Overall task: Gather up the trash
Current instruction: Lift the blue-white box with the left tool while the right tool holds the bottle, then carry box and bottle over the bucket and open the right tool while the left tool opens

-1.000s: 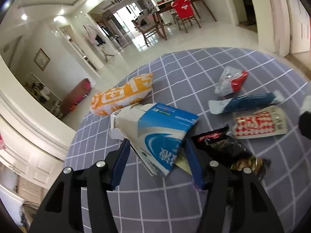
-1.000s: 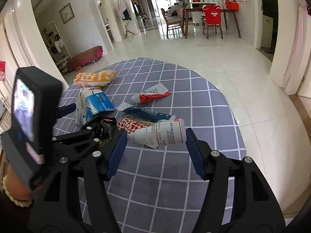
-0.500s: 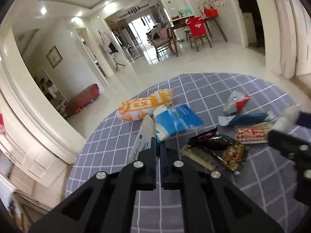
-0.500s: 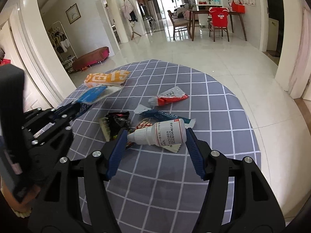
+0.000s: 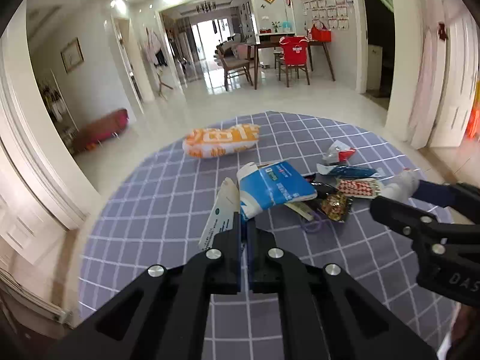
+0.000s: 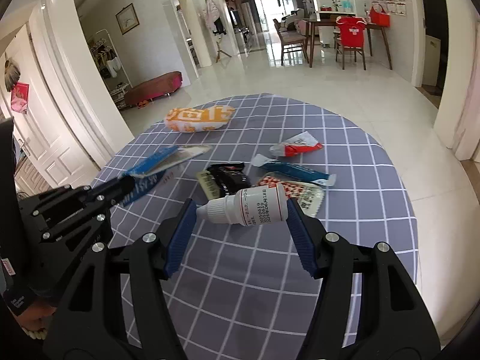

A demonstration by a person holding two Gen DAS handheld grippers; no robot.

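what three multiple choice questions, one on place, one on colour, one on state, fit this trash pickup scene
1. Where does the orange snack bag lie?
A. at the far side of the table
B. in the right gripper
C. on the floor

2. What colour is the tablecloth?
A. red with dots
B. grey-purple with white grid lines
C. plain green

3. What is the left gripper doing?
A. standing wide open
B. clamped shut on the blue and white carton
C. pressing on the white bottle

Answers: 1 A, the orange snack bag rests on the tablecloth beyond the other wrappers. 2 B, white lines cross the grey-purple cloth. 3 B, the left gripper has a flap of the blue and white carton pinched between closed fingers, while the white bottle sits in the right gripper.
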